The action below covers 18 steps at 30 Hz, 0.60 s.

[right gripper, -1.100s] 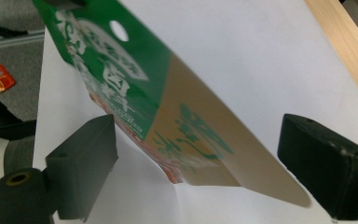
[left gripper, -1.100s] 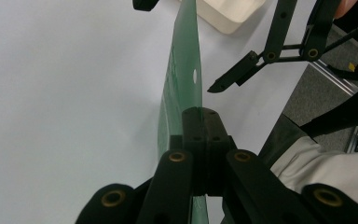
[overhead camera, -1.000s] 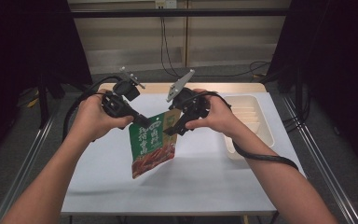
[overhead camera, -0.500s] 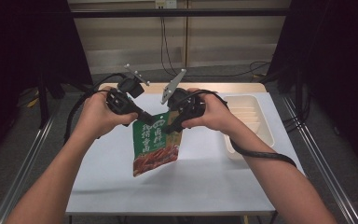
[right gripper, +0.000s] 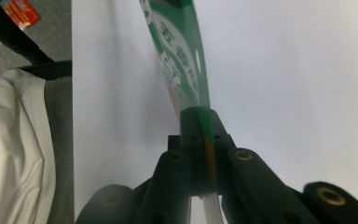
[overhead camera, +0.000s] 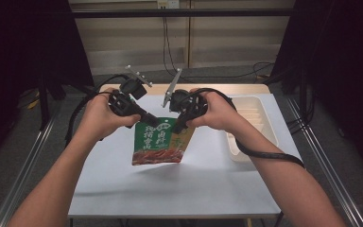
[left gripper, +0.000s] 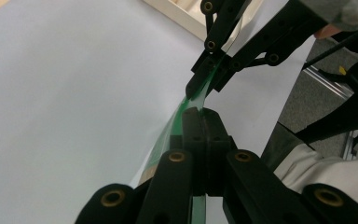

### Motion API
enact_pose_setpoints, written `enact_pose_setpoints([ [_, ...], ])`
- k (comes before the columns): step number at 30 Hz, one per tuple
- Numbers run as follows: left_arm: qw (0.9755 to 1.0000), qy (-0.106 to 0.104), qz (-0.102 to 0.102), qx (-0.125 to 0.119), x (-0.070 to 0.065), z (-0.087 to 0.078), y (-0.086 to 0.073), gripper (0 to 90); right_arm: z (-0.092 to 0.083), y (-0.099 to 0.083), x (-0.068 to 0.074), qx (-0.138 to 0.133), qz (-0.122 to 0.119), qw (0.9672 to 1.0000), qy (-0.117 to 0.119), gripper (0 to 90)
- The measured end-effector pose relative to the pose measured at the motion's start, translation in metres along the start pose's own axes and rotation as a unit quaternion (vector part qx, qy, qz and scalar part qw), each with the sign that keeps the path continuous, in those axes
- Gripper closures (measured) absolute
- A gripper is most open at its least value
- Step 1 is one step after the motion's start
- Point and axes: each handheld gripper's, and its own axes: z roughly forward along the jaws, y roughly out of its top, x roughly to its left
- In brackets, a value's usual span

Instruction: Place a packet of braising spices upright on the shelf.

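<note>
The left gripper [overhead camera: 152,121] has its 2 black jaws pressed together on the top edge of a green snack packet [overhead camera: 158,142], near that edge's left corner; in the left gripper view the jaws [left gripper: 200,122] meet flat with the thin green film caught between them. The right gripper [overhead camera: 177,126] has just been closing its jaws, and they now clamp the same top edge at its right corner; the right gripper view shows the packet [right gripper: 179,60] running edge-on away from the closed jaws [right gripper: 199,122], its printed white characters readable along the green face. In the left gripper view the right gripper [left gripper: 204,86] sits just beyond the left one, both on the same strip of film [left gripper: 179,116]. The packet hangs upright from the 2 grips, lifted clear above the white table [overhead camera: 123,189], with its shadow lying on the table below it. The person's left hand [overhead camera: 101,116] and right hand [overhead camera: 217,111] hold the grippers close together above the table's middle. A white tray [overhead camera: 257,124] with compartments rests on the table to the right, well apart from the packet.
</note>
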Motion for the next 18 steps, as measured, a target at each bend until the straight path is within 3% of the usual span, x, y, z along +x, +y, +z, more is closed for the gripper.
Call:
enact_pose_setpoints([
  [2, 0.9999, -0.006, 0.003, -0.008, 0.001, -0.001, -0.002, 90.0, -0.003, 0.004, 0.001, 0.019, 0.010, 0.9998, -0.003, 90.0],
  [3, 0.9997, -0.007, -0.005, -0.024, 0.001, 0.000, -0.004, 88.2, -0.006, 0.007, 0.002, 0.032, 0.016, 0.9993, -0.003, 90.0],
  [5, 0.9991, -0.017, 0.002, -0.038, 0.004, -0.001, -0.007, 86.9, -0.007, 0.008, 0.002, 0.039, 0.019, 0.9990, -0.004, 90.0],
  [6, 0.9987, -0.015, 0.007, -0.049, 0.005, -0.001, -0.009, 80.3, -0.010, 0.010, 0.004, 0.051, 0.022, 0.9985, -0.004, 90.0],
  [7, 0.9980, -0.011, 0.005, -0.061, 0.004, -0.001, -0.011, 80.3, -0.010, 0.010, 0.004, 0.051, 0.022, 0.9985, -0.004, 90.0],
  [10, 0.9969, -0.009, 0.023, -0.075, 0.006, -0.003, -0.016, 64.8, -0.011, 0.010, 0.005, 0.072, 0.014, 0.9972, -0.008, 90.0],
  [11, 0.9951, -0.012, 0.021, -0.096, 0.006, -0.002, -0.017, 55.0, -0.011, 0.010, 0.005, 0.080, 0.017, 0.9966, -0.015, 90.0],
  [13, 0.9925, -0.013, 0.011, -0.121, 0.004, -0.002, -0.021, 50.2, -0.010, 0.008, 0.004, 0.093, 0.008, 0.9955, -0.012, 90.0],
  [14, 0.9909, -0.007, 0.018, -0.133, 0.004, -0.003, -0.022, 45.7, -0.011, 0.007, 0.004, 0.095, 0.013, 0.9952, -0.015, 90.0],
  [15, 0.9892, -0.002, 0.039, -0.141, 0.005, -0.003, -0.025, 37.0, -0.011, 0.006, 0.003, 0.101, 0.013, 0.9947, -0.013, 90.0],
  [18, 0.9889, 0.017, 0.044, -0.141, 0.008, -0.002, -0.030, 26.1, -0.016, 0.001, 0.001, 0.106, 0.016, 0.9942, -0.001, 90.0],
])
